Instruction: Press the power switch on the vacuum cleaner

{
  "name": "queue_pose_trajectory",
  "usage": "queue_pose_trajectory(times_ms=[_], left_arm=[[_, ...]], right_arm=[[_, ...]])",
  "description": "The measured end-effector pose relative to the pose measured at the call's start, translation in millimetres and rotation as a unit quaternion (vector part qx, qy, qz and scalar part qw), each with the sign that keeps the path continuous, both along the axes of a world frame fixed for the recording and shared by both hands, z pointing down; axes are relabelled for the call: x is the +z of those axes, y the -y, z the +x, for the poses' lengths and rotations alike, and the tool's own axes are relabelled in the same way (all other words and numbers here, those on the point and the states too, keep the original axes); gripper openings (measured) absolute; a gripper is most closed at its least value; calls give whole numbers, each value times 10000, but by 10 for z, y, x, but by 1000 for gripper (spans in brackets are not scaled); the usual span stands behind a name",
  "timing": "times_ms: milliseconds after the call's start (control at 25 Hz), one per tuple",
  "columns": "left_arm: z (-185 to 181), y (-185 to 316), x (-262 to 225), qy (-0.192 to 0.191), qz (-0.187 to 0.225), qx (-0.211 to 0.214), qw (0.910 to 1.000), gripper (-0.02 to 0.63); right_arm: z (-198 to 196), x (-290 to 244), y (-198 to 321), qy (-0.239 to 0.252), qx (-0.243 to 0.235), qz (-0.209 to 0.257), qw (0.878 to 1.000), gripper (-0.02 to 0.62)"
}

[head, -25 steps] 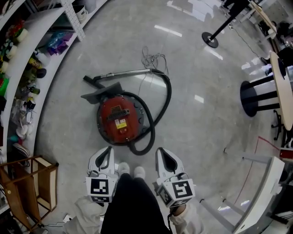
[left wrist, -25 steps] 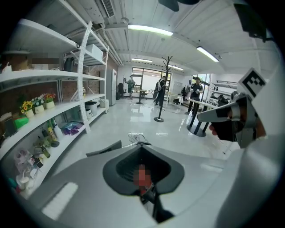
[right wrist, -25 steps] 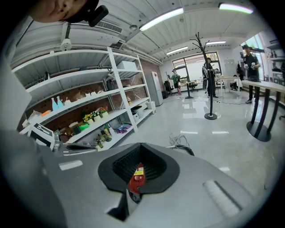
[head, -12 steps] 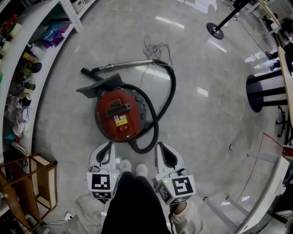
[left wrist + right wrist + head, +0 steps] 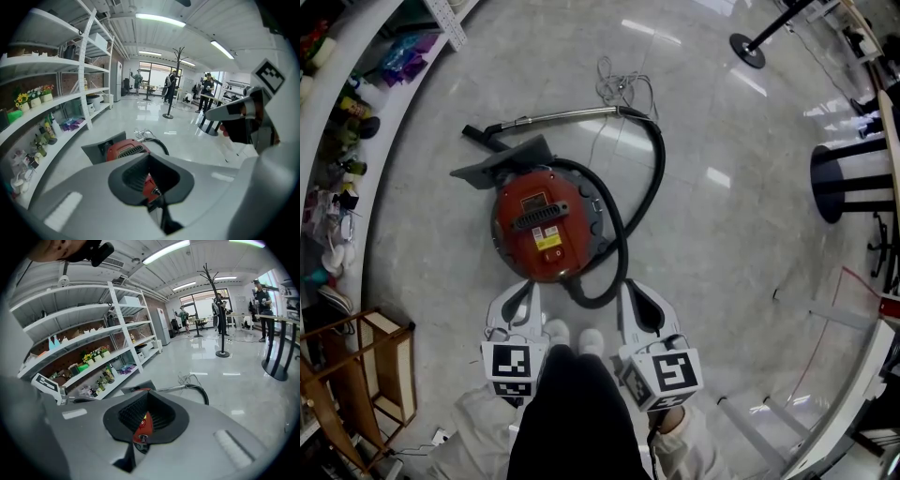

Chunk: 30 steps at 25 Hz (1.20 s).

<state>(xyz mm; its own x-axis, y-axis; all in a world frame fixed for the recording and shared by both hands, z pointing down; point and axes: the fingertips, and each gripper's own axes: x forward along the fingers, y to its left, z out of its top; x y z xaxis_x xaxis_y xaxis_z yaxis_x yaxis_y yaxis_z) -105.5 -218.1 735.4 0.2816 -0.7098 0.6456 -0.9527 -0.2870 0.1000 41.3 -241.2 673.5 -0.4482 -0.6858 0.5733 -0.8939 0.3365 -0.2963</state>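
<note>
Left gripper (image 5: 525, 292) hangs just short of the near edge of the vacuum cleaner (image 5: 544, 225). Its jaws are pressed together on nothing, and in the left gripper view the red body only shows through the gap behind them. Closed tips make a blunt point, which would suit prodding a button better than spread jaws would.

The vacuum cleaner sits on the floor straight ahead of the person's shoes (image 5: 569, 337), lid up, so its controls can probably be reached from above. From here I cannot tell which dark fitting on the lid is the power switch. The right gripper (image 5: 633, 292) is held level with the other one, just beside the loop of hose (image 5: 652, 169) at the vacuum cleaner's near right. Its jaws are also shut and empty. Neither gripper touches the machine, so the press looks not yet begun.

Left of the vacuum cleaner, the long shelves (image 5: 356, 103) carry small bottles, and the left gripper view shows pots of flowers (image 5: 33, 96). Nearer the person on that same side stands a wooden rack (image 5: 356, 375), but what it holds is too unclear to name. Beyond the vacuum cleaner lie its floor head (image 5: 502, 159), metal tube (image 5: 562, 115) and loose cord (image 5: 619, 84).
</note>
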Motion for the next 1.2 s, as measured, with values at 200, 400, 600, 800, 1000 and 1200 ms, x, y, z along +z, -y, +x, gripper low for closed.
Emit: queue_pose_trajectory(times_ms=[200, 400, 600, 800, 1000, 1200], left_arm=[[14, 38, 189, 79, -130, 81, 9999, 0], [48, 117, 294, 104, -154, 125, 9997, 0], [104, 126, 473, 122, -318, 237, 9991, 0], [120, 124, 668, 217, -495, 303, 9981, 0], [131, 129, 848, 282, -650, 346, 9969, 0], [120, 171, 1016, 387, -780, 390, 9954, 0]], right_arm=[[35, 54, -45, -62, -37, -70, 9999, 0], [77, 104, -39, -97, 8, -136, 9999, 0], [120, 115, -13, -79, 100, -146, 9998, 0], [124, 133, -1, -50, 144, -186, 9997, 0], [201, 209, -10, -55, 290, -315, 9991, 0], [223, 245, -2, -90, 291, -351, 9989, 0]])
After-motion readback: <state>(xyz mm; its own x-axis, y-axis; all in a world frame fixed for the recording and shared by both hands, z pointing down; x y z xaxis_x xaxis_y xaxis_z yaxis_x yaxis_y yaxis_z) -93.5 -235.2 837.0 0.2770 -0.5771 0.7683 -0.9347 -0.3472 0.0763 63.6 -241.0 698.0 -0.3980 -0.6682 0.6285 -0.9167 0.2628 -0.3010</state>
